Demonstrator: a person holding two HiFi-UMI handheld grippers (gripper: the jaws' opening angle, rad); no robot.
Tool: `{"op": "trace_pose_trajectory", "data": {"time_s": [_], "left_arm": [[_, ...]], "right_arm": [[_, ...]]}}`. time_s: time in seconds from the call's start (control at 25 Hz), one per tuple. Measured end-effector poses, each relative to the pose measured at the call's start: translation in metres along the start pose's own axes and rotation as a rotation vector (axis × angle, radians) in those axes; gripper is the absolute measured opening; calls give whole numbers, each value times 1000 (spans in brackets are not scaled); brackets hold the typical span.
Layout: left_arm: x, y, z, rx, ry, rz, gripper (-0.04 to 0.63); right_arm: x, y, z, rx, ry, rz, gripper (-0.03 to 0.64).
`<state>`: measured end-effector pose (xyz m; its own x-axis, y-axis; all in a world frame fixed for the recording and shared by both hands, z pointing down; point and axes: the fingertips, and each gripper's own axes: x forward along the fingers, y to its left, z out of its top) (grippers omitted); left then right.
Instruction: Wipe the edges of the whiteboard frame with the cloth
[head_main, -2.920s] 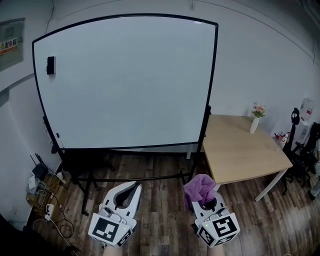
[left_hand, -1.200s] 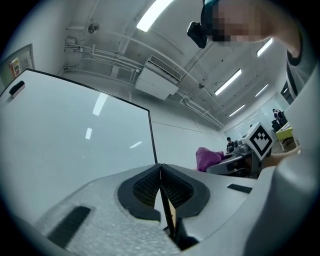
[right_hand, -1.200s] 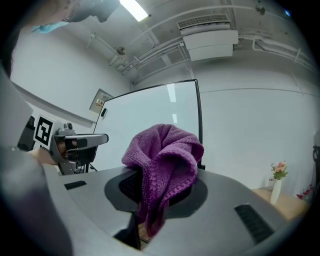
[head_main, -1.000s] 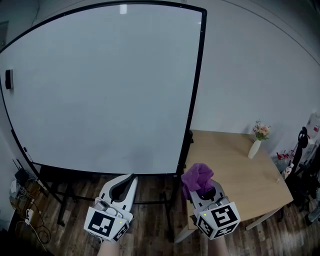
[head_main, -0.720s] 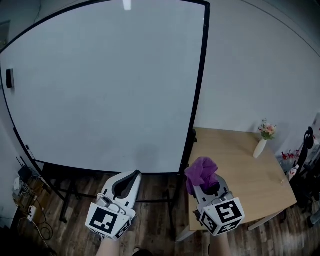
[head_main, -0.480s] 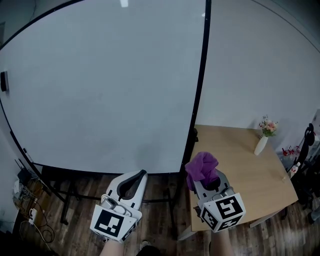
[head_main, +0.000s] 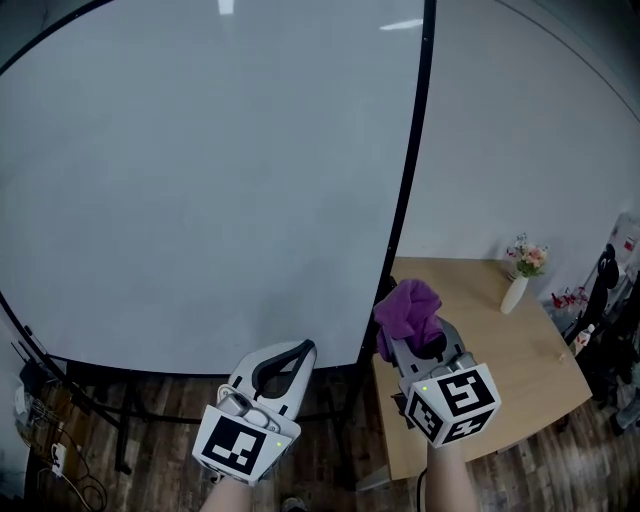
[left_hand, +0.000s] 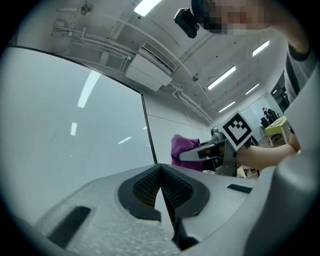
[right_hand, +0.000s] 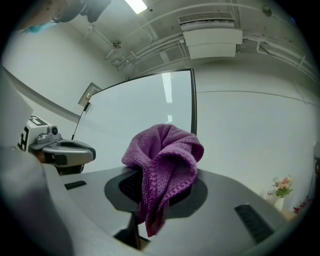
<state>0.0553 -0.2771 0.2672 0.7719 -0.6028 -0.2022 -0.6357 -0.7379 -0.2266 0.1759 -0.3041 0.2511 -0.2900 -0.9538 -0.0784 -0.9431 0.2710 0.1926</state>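
The whiteboard (head_main: 200, 180) fills most of the head view; its black right frame edge (head_main: 410, 160) runs from the top down to the table corner. My right gripper (head_main: 405, 318) is shut on a bunched purple cloth (head_main: 407, 308), which sits just right of the frame's lower end, close to it but apart. In the right gripper view the cloth (right_hand: 165, 165) hangs over the shut jaws with the frame edge (right_hand: 193, 100) behind it. My left gripper (head_main: 300, 350) is shut and holds nothing, low in front of the board; its view shows the jaws (left_hand: 161, 175) together.
A wooden table (head_main: 480, 350) stands right of the board, its corner by the frame's foot, with a small white vase of flowers (head_main: 520, 272) on it. The board's black stand legs (head_main: 90, 390) cross the wooden floor. Clutter sits at the far right (head_main: 610, 300).
I have moved closer to the board, which now fills the view. Both grippers have risen and shifted right; the cloth has come nearer the right frame edge.
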Motion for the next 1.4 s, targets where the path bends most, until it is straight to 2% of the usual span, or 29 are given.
{"op": "trace_pose_trajectory", "data": {"time_s": [0.12, 0.24, 0.56, 0.76, 0.88, 1.04, 1.2, 1.4], "left_arm": [[11, 13, 4, 15, -18, -41, 15], [19, 25, 7, -8, -42, -77, 15], [30, 60, 7, 1, -64, -132, 17], [39, 69, 15, 18, -97, -137, 15], [42, 71, 14, -1, -94, -147, 15], [48, 77, 16, 22, -116, -141, 15], [53, 76, 16, 4, -97, -142, 15], [62, 78, 18, 19, -113, -127, 15]], "right_arm": [[21, -10, 12, -5, -6, -32, 81], [38, -25, 26, 5, -17, -63, 80], [74, -58, 85, -12, -62, -142, 81], [86, -79, 125, -71, -87, -189, 80], [92, -88, 148, -98, -103, -210, 80], [98, -102, 173, -113, -129, -228, 80], [101, -114, 195, -112, -158, -232, 80], [109, -127, 219, -125, -181, -234, 80]]}}
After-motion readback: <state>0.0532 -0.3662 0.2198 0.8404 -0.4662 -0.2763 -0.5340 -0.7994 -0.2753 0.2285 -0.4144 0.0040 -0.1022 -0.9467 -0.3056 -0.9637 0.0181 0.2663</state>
